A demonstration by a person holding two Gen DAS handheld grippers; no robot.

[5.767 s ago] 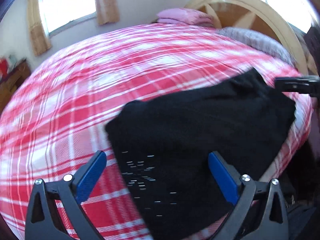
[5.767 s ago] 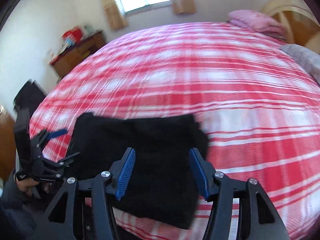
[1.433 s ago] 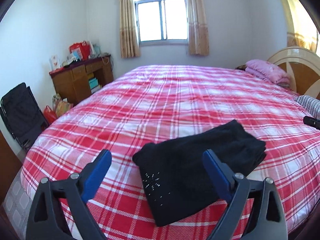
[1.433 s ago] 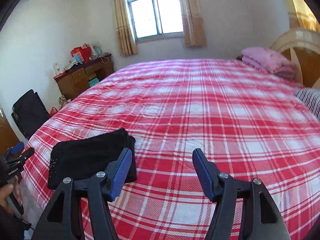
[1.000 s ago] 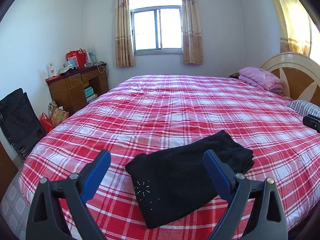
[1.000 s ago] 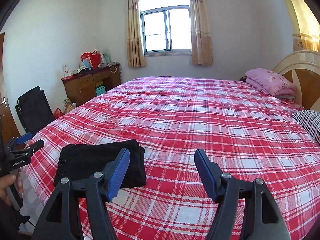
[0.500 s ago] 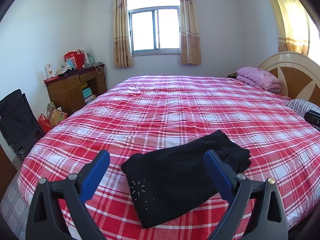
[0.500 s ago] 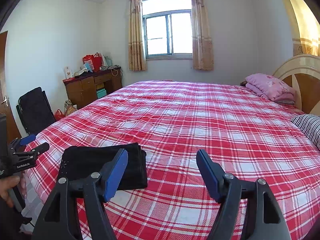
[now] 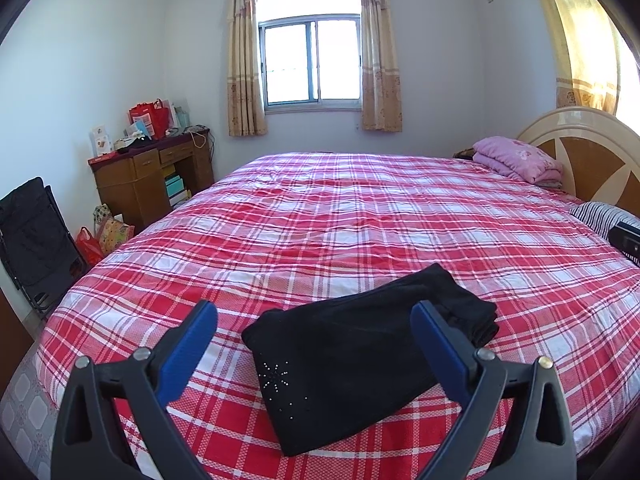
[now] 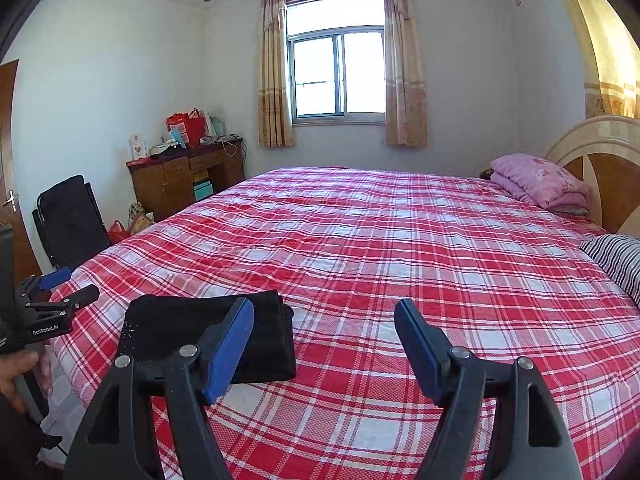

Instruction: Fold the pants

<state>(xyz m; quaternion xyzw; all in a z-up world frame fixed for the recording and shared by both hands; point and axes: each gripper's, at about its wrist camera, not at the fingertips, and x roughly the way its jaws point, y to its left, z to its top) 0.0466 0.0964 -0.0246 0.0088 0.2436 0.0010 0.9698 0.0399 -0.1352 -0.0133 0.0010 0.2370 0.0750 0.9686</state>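
The black pants (image 9: 360, 356) lie folded into a compact stack near the front edge of the red plaid bed (image 9: 360, 216), with a small rhinestone star on the near corner. My left gripper (image 9: 316, 320) hovers above and in front of them, open, with nothing between its blue pads. In the right wrist view the same pants (image 10: 180, 332) rest at the lower left, partly behind the left fingertip (image 10: 232, 344). My right gripper (image 10: 324, 322) is open over bare bedspread (image 10: 400, 240), to the right of the pants. The left gripper (image 10: 64, 284) shows at the far left, held by a hand (image 10: 16, 376).
A folded pink blanket (image 9: 516, 158) and a striped pillow (image 9: 596, 216) lie by the headboard (image 9: 580, 148) at the right. A wooden desk (image 9: 148, 172) with clutter, bags and a black folding chair (image 9: 28, 236) stand left of the bed. A window (image 9: 312, 60) is behind.
Both grippers pulled back and up from the pants after the earlier close work, so the whole room came into view. Over the last second the views barely shift; the pants lie still.
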